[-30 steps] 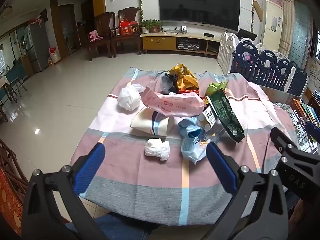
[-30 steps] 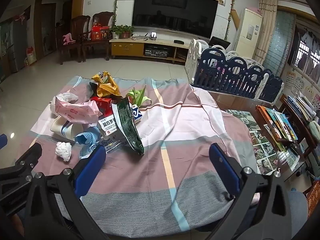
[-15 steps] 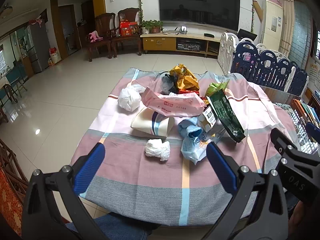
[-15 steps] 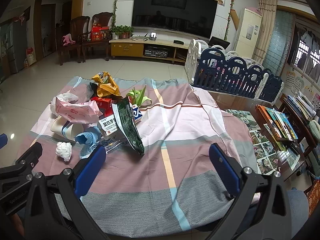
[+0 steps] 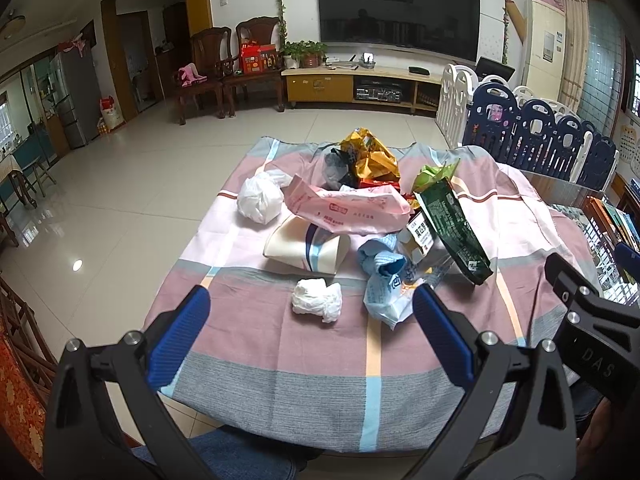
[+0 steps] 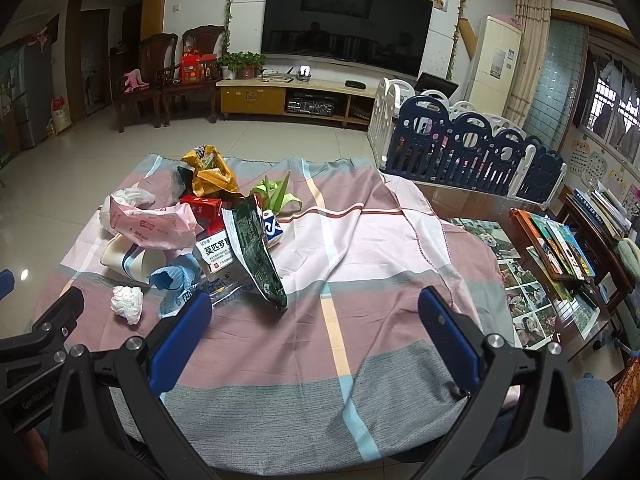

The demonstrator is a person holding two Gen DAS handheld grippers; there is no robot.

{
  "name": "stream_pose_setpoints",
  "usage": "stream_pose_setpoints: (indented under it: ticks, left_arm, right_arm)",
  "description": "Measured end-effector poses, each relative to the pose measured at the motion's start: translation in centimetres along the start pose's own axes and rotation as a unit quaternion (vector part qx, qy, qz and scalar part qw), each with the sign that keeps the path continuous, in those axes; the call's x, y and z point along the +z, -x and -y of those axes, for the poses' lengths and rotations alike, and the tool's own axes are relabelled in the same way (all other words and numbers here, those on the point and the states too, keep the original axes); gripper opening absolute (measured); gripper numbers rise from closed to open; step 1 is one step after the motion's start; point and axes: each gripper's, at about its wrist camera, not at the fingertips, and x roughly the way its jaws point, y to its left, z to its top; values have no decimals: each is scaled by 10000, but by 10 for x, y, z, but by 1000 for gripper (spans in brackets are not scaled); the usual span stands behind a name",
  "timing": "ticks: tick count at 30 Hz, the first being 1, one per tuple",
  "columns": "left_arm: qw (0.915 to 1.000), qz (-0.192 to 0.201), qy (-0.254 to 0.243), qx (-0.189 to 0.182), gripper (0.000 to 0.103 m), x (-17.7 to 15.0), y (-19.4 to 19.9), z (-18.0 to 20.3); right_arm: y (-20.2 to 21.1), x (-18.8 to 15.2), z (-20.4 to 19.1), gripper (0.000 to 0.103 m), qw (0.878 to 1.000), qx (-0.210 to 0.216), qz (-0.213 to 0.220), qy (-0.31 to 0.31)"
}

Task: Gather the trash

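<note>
Pink bag [image 5: 352,210] lies crumpled, contents perhaps none; green pouch [image 6: 256,254] gapes open. Left gripper [image 5: 310,306] and right gripper [image 6: 316,306] spread wide, empty.

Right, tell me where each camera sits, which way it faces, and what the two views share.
Left wrist: sits on the left gripper, facing forward over the trash pile toward the TV wall; its open blue fingers and the right gripper's side show.
Right wrist: sits on the right gripper, facing the same way over the tablecloth; its open fingers and the left gripper's edge show.
Shared: crumpled tissue and dark green bag.
</note>
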Motion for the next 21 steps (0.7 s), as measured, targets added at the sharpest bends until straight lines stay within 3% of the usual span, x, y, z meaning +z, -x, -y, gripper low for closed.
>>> stream_pose_setpoints:
  ticks: [21]
  left_arm:
    - [10000,4,-14,18,101,0,-1,0]
  right_arm:
    - [0,2,-3,100,10000,2,19,37]
